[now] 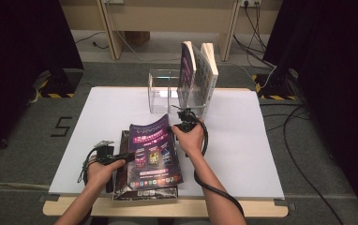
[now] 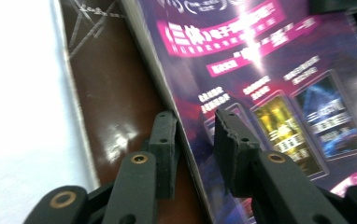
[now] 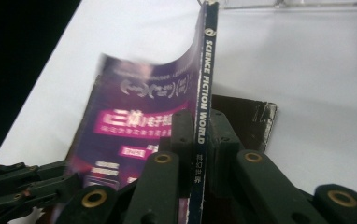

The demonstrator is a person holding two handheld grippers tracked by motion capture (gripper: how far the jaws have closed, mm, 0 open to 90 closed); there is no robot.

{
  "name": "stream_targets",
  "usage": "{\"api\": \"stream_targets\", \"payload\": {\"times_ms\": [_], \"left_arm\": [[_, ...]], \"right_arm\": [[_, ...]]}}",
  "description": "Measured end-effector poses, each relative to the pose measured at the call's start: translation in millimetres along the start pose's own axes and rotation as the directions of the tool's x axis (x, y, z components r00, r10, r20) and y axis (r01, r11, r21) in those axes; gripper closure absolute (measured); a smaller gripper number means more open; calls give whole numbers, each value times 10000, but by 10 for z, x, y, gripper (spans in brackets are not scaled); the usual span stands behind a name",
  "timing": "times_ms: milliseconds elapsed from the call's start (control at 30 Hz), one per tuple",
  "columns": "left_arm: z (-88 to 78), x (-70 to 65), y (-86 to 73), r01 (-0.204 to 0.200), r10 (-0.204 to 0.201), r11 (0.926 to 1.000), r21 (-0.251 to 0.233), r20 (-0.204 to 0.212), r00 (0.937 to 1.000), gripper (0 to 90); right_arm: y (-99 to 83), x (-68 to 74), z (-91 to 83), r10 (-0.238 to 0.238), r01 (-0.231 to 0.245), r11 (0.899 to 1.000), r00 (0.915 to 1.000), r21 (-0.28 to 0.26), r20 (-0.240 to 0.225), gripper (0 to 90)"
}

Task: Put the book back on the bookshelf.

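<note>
Looking down from the high view: purple magazine [image 1: 154,151] tilted up over a dark brown book [image 1: 144,187] near the front edge of the white table [image 1: 242,140]. Left gripper [image 1: 121,158] at the magazine's left edge, right gripper [image 1: 179,125] at its upper right corner, spine side. Farther back, a clear acrylic stand [image 1: 163,91] with upright books [image 1: 198,70] in its right part, well apart from the magazine.

Turning to the left gripper view: jaws standing apart either side of the magazine's [image 2: 260,84] edge, left pad beneath on the brown book's [image 2: 116,102] side, right pad above the glossy cover. Gap visible at the upper pad, so no firm press; jaws part open, cover between them. White table [image 2: 17,93] at the left.

Moving to the right gripper view: both pads pressed flat against the magazine's spine [image 3: 203,121] lettered SCIENCE FICTION WORLD, jaws closed tight on it. Cover [image 3: 139,121] bowing away to the left, the brown book's [image 3: 246,116] corner behind, the other gripper [image 3: 17,186] low at the left.
</note>
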State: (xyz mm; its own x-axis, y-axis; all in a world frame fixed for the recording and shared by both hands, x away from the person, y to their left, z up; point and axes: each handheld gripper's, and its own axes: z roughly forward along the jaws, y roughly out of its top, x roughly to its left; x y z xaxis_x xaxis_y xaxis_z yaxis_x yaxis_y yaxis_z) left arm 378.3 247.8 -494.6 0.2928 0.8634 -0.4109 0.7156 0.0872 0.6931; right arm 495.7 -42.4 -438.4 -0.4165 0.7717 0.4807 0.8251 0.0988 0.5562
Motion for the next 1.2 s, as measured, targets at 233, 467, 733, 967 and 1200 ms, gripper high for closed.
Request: {"api": "stream_targets", "payload": {"times_ms": [233, 467, 733, 967, 1200], "left_arm": [[-159, 3, 41, 48, -56, 9987, -509, -158, 9999, 624], [-200, 29, 27, 98, -105, 9987, -510, -138, 9999, 606], [-238, 51, 36, 86, -100, 9981, -607, -228, 9997, 603], [-253, 51, 45, 122, -136, 9978, -652, -216, 9997, 607], [-256, 50, 43, 109, -123, 9978, -651, -219, 9997, 607]], "right_arm": [[23, 91, -175, -226, 231, 9991, 9996, -357, 151, 845], [16, 190, -334, -557, 592, 9952, 9973, -774, 470, 846], [25, 262, -551, -924, 1033, 9851, 9922, -1378, 834, 846], [52, 291, -721, -1120, 1320, 9752, 9866, -1774, 1187, 846], [78, 291, -871, -1151, 1486, 9646, 9805, -2179, 1592, 846]]}}
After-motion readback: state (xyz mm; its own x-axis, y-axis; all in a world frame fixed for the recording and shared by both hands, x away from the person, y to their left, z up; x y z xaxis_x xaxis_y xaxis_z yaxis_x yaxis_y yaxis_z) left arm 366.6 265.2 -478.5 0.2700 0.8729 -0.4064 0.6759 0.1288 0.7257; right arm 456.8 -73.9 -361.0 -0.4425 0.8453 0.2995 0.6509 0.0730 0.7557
